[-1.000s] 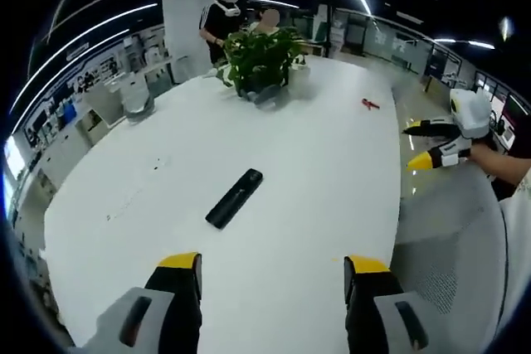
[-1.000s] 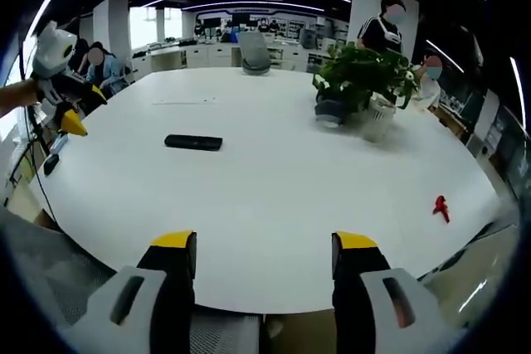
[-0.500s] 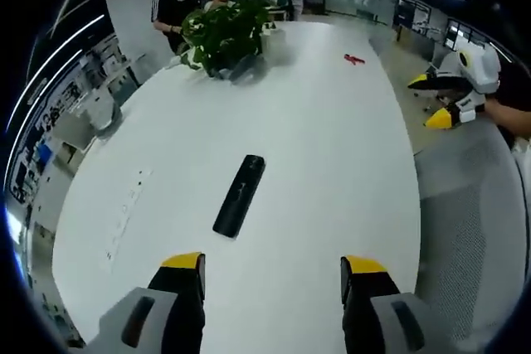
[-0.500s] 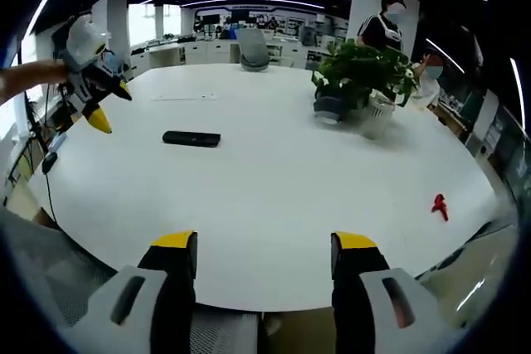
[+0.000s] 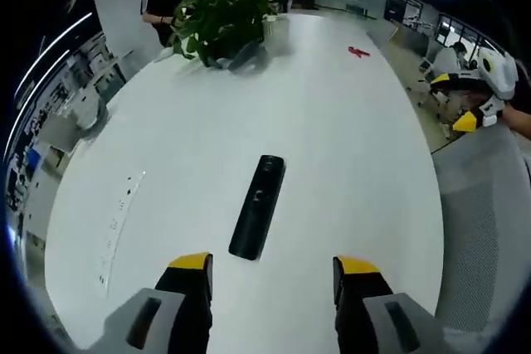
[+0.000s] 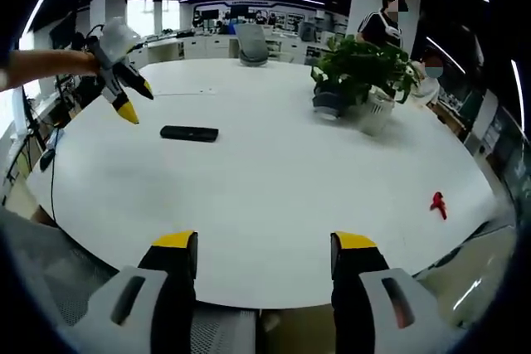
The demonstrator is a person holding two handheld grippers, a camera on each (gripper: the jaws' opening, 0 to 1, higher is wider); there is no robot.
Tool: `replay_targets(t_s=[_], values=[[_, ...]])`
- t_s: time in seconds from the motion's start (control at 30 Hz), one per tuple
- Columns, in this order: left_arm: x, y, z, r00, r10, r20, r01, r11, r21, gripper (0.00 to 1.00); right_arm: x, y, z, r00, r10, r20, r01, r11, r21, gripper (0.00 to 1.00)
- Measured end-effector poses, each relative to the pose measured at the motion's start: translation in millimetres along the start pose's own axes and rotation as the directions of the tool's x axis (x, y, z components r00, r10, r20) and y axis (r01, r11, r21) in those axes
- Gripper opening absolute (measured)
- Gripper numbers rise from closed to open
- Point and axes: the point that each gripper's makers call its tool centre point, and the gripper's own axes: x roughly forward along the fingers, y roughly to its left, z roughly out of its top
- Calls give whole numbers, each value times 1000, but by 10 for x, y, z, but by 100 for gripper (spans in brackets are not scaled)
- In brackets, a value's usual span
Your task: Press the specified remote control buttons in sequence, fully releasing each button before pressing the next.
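Observation:
A black remote control [image 5: 258, 216] lies flat on the white table [image 5: 332, 147], just ahead of my left gripper [image 5: 272, 264], whose yellow-tipped jaws stand open with nothing between them. In the right gripper view the same remote [image 6: 189, 133] lies at the far left of the table [image 6: 274, 196], and the left gripper [image 6: 134, 99] hovers above and to the left of it, held by a hand. My right gripper [image 6: 263, 242] is open over the table's near edge, far from the remote. It also appears at the right edge of the left gripper view as right gripper [image 5: 458, 102], beyond the table.
A potted green plant [image 5: 217, 16] stands at the far end of the table, also seen as plant [image 6: 362, 76]. A small red object [image 5: 358, 51] lies near the table's right edge, red object [image 6: 437, 203]. A grey mesh chair [image 5: 489, 230] sits beside the table. People stand behind the plant.
The left gripper has moved in over the table toward the remote, which now lies close ahead of its jaws. The right gripper has stayed near the table edge.

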Motion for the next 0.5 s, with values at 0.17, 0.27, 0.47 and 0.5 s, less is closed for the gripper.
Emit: replay_targets(t_s=[0.17,0.27,0.47,0.5], values=[[198,130,11,1000,-5,-13,5,1000,0,53,2,-11,-12,1000,-5,-7,5,1000,5,67],[313,200,-13,999,2,-35,-2,1000,8,49,7,-14,-24,1000,-8,-14,8,1000,2,67],[539,243,-63,997,-21,-78,22,1000,5,45,21,0,-47,1000,-6,-29,5,1000,-9,67],[564,239,-71,996,-27,-83,28,1000,6,43,22,-1,-49,999,-7,-31,6,1000,-11,67]])
